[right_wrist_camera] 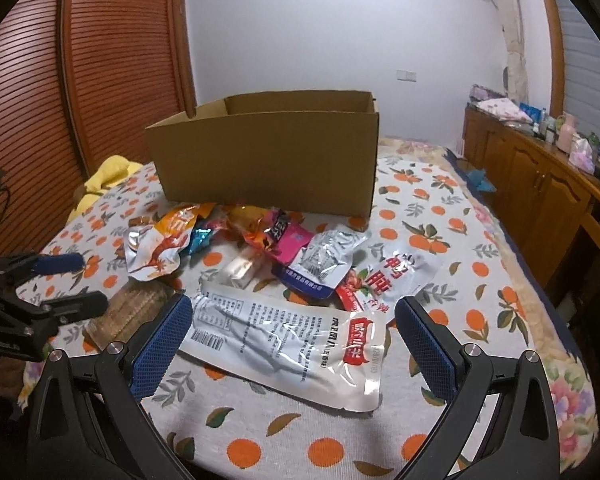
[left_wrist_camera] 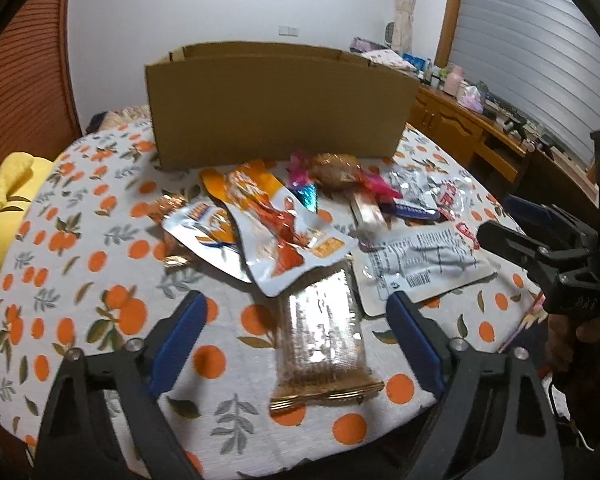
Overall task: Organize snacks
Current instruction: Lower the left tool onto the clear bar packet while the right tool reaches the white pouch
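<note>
A pile of snack packets lies on the orange-print tablecloth in front of an open cardboard box, which also shows in the right wrist view. My left gripper is open above a brown wafer bar, its fingers on either side and apart from it. My right gripper is open over a large silver pouch; it also shows in the left wrist view. The silver pouch also shows in the left wrist view, beside an orange-and-white pouch.
A yellow cloth lies at the table's left edge. A wooden cabinet with bottles and clutter runs along the right. A slatted wooden door stands at the left. Small candies and a red-lettered pouch lie in the pile.
</note>
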Demonstrator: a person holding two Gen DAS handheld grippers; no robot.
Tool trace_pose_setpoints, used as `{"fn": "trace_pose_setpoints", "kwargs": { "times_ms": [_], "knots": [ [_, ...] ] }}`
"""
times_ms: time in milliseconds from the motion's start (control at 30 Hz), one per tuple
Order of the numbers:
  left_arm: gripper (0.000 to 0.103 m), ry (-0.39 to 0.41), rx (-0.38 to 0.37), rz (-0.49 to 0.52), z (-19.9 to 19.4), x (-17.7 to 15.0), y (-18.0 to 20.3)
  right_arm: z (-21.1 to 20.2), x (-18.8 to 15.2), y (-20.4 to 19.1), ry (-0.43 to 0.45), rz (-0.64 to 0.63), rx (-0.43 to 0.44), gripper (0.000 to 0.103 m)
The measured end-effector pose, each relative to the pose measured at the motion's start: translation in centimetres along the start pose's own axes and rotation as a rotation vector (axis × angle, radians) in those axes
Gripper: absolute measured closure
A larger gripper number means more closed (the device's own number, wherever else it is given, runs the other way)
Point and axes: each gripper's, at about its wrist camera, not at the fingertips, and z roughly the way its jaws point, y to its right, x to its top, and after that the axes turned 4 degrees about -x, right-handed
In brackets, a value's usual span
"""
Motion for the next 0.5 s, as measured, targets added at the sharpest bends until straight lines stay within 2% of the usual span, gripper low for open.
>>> {"fn": "trace_pose_setpoints", "kwargs": {
  "times_ms": [333, 433, 500],
  "knots": [
    [0.027, -0.087, -0.033, 0.005, 2.0, -0.3, 0.3, 1.0, 0.4, -0.1, -0.042, -0.04, 0.035, 0.001],
    [0.036, -0.105, -0.03, 0.004, 2.4, -0.5, 0.2, 1.6, 0.6, -0.3, -0.062, -0.066, 0.056, 0.001],
    [0.051, -0.104, -0.009, 0.018, 2.4, -0.4, 0.2, 2.2, 0.7, -0.4, -0.084, -0.088, 0.068, 0.001]
  ]
}}
